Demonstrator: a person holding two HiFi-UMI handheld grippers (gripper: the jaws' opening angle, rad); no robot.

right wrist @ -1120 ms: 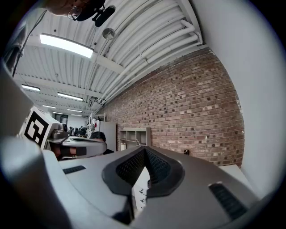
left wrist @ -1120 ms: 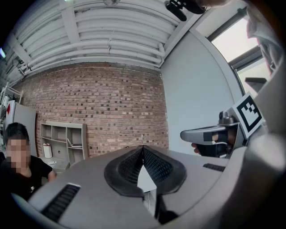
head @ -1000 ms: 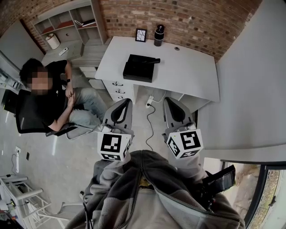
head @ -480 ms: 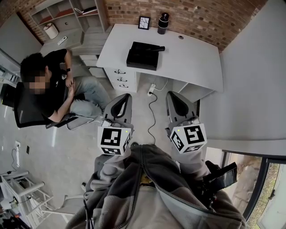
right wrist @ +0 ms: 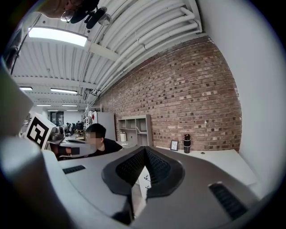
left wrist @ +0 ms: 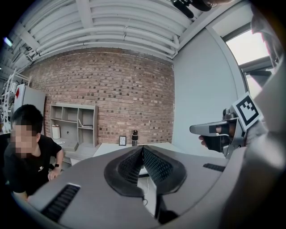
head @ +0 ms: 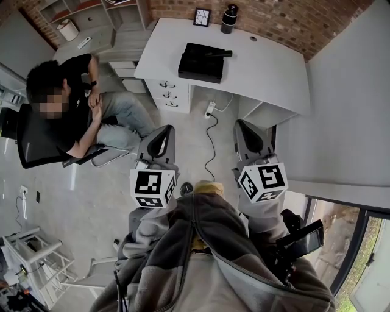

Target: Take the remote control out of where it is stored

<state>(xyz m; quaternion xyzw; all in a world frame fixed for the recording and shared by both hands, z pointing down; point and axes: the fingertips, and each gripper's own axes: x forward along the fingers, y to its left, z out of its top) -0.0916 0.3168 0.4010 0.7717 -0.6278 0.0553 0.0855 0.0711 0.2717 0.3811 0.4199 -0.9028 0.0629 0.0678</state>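
Note:
No remote control shows for certain in any view. A white desk [head: 268, 73] with a stack of drawers [head: 169, 94] stands ahead by the brick wall, and a black box [head: 204, 61] lies on it. My left gripper [head: 163, 131] and right gripper [head: 242, 126] hang side by side over the floor, well short of the desk, both shut and empty. In the left gripper view the left gripper [left wrist: 143, 148] has its jaws pressed together. The right gripper [right wrist: 145, 150] is likewise closed in its own view.
A person [head: 61, 109] sits in a chair at the left, near the drawers. A power strip with its cable [head: 210, 111] lies on the floor before the desk. A picture frame [head: 202, 16] and black bottle [head: 229, 18] stand at the desk's back. A shelf unit [head: 91, 15] with a small white oblong thing [head: 85, 42] on it stands far left.
The desk and the seated person have slid toward the top of the head view. Both grippers sit slightly lower in frame, still shut and side by side.

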